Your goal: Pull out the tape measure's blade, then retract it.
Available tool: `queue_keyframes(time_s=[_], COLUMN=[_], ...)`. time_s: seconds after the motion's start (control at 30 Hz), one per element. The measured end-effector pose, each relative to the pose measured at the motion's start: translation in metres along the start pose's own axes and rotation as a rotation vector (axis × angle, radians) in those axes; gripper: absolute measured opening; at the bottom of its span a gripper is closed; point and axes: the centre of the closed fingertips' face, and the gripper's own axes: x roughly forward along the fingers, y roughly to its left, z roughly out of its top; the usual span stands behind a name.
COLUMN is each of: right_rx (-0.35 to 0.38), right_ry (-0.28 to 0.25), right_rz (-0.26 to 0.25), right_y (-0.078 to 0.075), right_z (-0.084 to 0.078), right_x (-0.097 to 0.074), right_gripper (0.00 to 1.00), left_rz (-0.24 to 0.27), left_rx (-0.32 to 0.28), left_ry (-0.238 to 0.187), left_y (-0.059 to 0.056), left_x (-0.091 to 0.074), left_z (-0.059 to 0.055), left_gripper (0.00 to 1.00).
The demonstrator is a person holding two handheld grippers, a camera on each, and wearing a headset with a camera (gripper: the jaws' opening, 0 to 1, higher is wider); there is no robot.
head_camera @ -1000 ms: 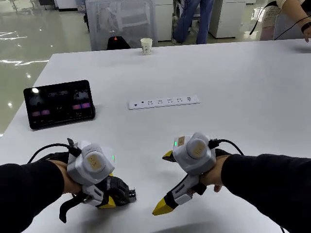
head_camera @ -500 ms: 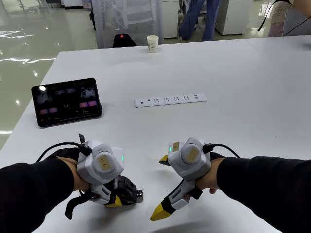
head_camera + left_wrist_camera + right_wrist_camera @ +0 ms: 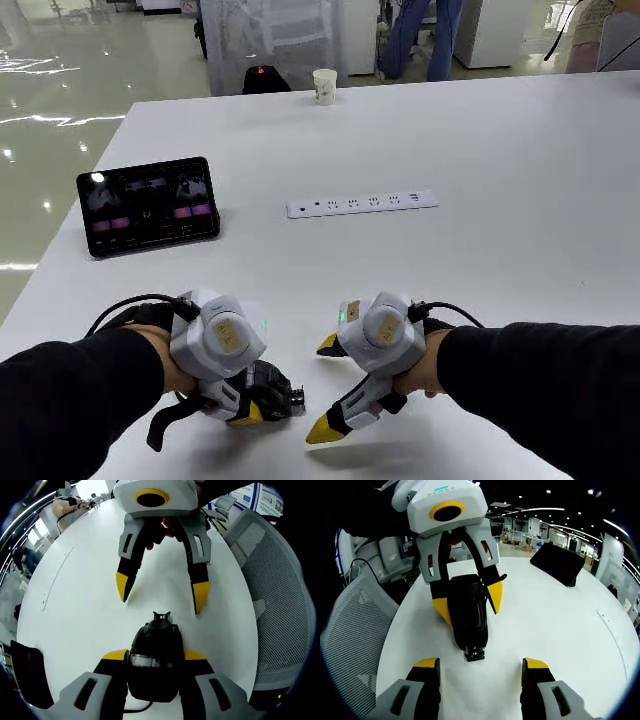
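Desk: white, smooth, matt with a faint sheen.
Tape measure: black casing, matt plastic; the small end piece at its mouth looks like metal.
Left tongs, right tongs: grey hard plastic, satin finish; yellow tips are matt.
Tablet, near the desk's left edge: glossy screen.
Power strip: white plastic.
Cup, at the far edge: paper.
Floor: polished, mirror-glossy.
Chair: grey mesh cloth.

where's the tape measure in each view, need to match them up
head view: tape measure low, left of centre.
left gripper view: bottom centre, clamped in the left tongs.
right gripper view: just left of centre, its blade tip pointing toward the camera.
shared landmark: the black tablet.
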Motion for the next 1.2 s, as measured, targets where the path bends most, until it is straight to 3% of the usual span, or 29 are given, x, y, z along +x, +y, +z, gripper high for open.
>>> queue_keyframes(time_s=[0.37,0.53,0.87,1.2], right_rx=[-0.027,-0.049,-0.130,-0.158], right_ry=[0.016,0.028,0.048,0.067], right_rz=[0.009,0.021,0.066,0.059], right_y=[-0.002,0.001,0.013,0.010], right_z=[0.000,0.000,0.006,0.005], right_x=[0.010,0.013,0.017,0.018], right_gripper=[0.33,0.31,0.14,0.12], left_rz=[-0.010,-0.010,-0.009,-0.008], left_rx=[-0.005,-0.006,-0.007,-0.005], left_ry=[0.000,-0.002,-0.003,-0.002], left_y=[-0.001,-0.001,-0.001,0.000], left_x=[0.001,0.001,0.001,0.001], left_z=[0.000,0.000,0.000,0.000], left_gripper=[0.34,0.34,0.34,0.34])
